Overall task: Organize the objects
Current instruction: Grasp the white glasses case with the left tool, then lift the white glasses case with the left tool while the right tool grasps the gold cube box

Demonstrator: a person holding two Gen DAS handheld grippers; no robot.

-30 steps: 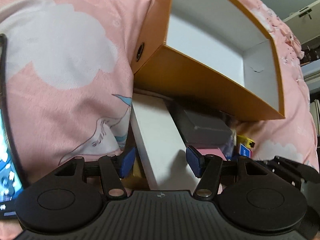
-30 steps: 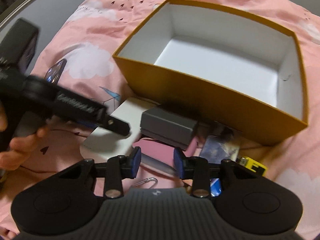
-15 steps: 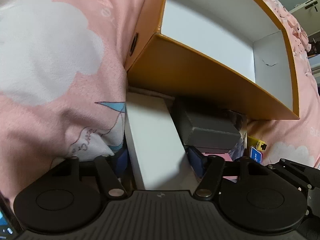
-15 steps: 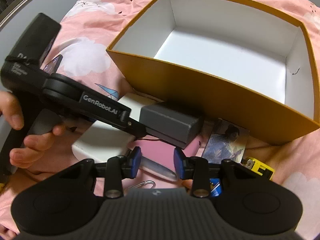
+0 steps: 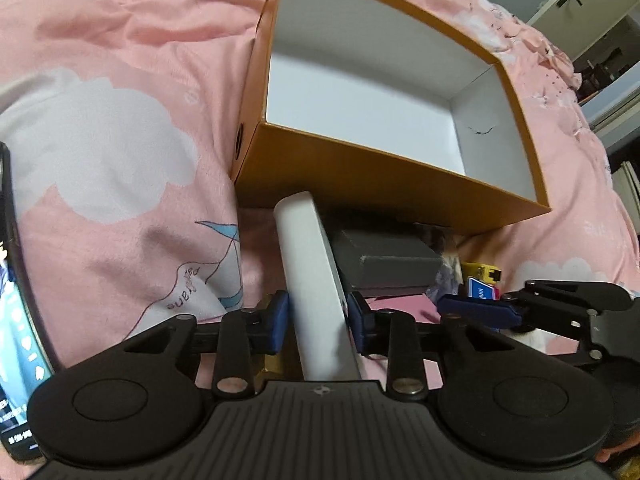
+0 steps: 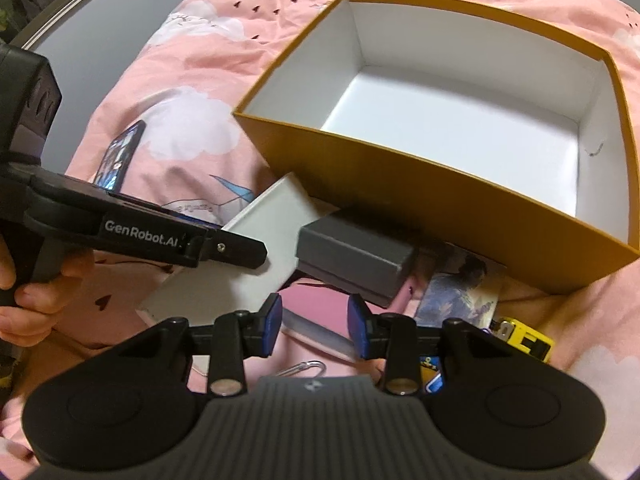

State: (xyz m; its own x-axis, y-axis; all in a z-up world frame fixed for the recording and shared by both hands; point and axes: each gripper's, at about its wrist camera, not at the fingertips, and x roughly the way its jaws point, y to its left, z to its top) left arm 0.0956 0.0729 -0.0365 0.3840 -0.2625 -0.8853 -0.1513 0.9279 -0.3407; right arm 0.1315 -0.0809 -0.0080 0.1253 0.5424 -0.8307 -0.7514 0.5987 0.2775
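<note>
An open orange box (image 5: 360, 178) with a white, empty inside lies on the pink bed; it also shows in the right wrist view (image 6: 460, 196). My left gripper (image 5: 318, 326) is shut on a flat white box (image 5: 312, 272), tilted up on its edge; the white box also shows in the right wrist view (image 6: 264, 232). A dark grey box (image 6: 352, 254) lies beside it, in front of the orange box. My right gripper (image 6: 314, 330) is open and empty above a pink flat case (image 6: 316, 306).
A photo card (image 6: 460, 296), a yellow tape measure (image 6: 528, 338), a blue card (image 5: 482, 290) and a metal carabiner (image 6: 304, 368) lie near the grey box. A phone (image 6: 120, 154) rests on the pink cloud-print bedding at left.
My left gripper closed on the white box and lifted it, tilting it onto its edge. My right gripper stayed open over the pink case.
</note>
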